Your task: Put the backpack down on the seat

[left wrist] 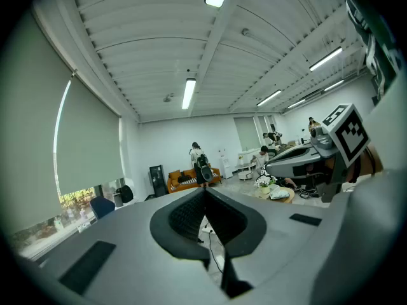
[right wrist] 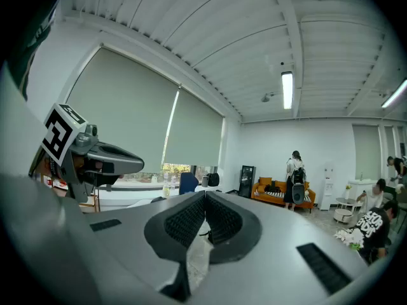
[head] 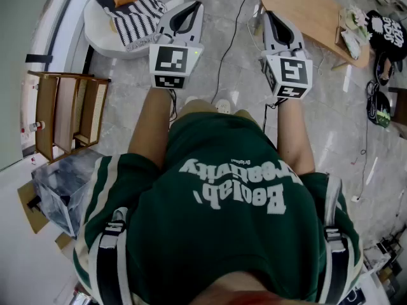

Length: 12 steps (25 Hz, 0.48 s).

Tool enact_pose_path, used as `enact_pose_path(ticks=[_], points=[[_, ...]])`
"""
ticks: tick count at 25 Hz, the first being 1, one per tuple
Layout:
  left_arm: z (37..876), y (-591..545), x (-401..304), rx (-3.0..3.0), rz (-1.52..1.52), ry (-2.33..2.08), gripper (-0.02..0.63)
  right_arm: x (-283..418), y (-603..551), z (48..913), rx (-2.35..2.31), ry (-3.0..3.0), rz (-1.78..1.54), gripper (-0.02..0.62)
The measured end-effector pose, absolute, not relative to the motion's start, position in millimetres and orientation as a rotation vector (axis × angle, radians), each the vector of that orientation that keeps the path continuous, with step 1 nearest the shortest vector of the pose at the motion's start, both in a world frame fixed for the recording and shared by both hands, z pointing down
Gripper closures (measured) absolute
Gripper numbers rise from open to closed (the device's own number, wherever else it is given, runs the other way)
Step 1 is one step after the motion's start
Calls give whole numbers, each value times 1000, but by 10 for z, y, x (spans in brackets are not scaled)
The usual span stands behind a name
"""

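The backpack's black and white shoulder straps [head: 109, 245] lie over both shoulders of the person's green shirt; the bag itself is hidden behind the person. The seat, a white round chair [head: 102, 27] with a striped cloth and an orange cushion on it, stands on the floor at the far left. My left gripper [head: 191, 8] is held out in front, above the floor just right of the chair, shut and empty [left wrist: 205, 189]. My right gripper [head: 270, 18] is level with it to the right, also shut with nothing in it [right wrist: 205, 194].
A wooden table [head: 311, 11] stands at the far right with black bags [head: 385, 33] past it. A wooden rack [head: 63, 113] and a clear plastic box [head: 60, 189] are at the left. A black cable [head: 229, 43] runs over the floor between the grippers.
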<state>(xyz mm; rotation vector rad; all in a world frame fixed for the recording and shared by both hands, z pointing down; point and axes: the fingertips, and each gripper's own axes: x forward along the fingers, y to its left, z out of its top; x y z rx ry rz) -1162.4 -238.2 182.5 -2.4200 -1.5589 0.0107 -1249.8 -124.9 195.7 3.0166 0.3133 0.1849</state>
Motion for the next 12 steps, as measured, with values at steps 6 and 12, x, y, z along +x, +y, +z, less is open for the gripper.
enact_pose_path(ticks=[6,12], points=[[1819,-2326,-11652,-2427,9,-1552,588,-12527,-1176,1951,3013,307,186,561],[1817,-2311,-11626,-2427,12,-1548,588,-12511,-1186,1948,3023,280,163,561]])
